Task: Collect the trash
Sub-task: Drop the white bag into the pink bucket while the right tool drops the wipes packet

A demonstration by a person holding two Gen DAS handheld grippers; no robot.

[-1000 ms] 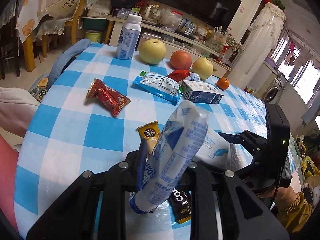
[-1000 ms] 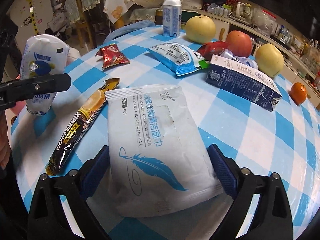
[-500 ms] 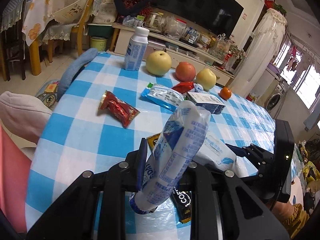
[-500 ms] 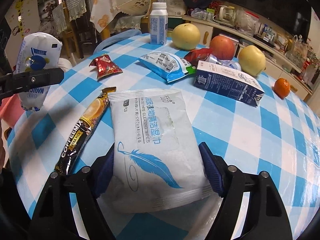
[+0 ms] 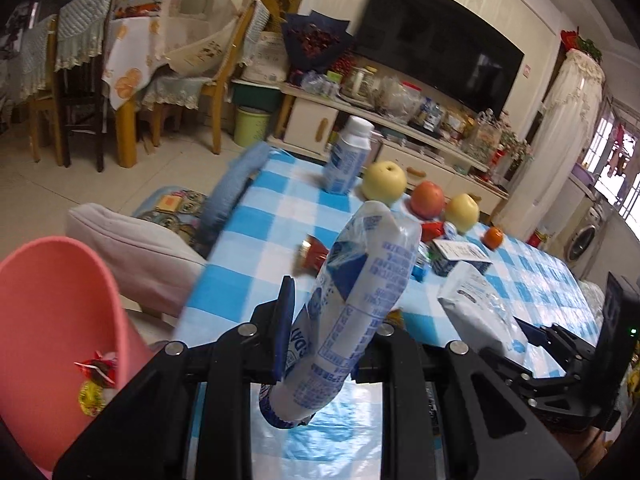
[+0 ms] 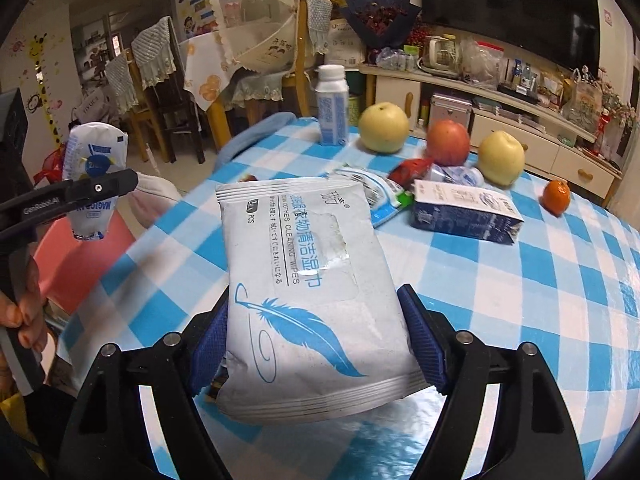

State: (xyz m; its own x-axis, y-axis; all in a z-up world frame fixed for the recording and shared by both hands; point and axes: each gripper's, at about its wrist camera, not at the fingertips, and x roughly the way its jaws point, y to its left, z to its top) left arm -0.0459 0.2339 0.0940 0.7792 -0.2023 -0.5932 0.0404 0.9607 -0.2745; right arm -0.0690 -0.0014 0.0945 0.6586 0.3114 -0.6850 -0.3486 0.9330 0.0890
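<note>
Clamping the wipes pack point(image 6: 308, 288), right gripper point(image 6: 316, 340); left gripper point(image 5: 332, 320) pinches a pouch point(image 5: 356, 300).

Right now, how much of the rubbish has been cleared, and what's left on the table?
A couple of wrappers already lie in the pink bin. The left gripper holds a white and blue pouch, and the right gripper holds a wipes pack above the table. A red wrapper, a blue snack bag and a milk carton remain.
</note>
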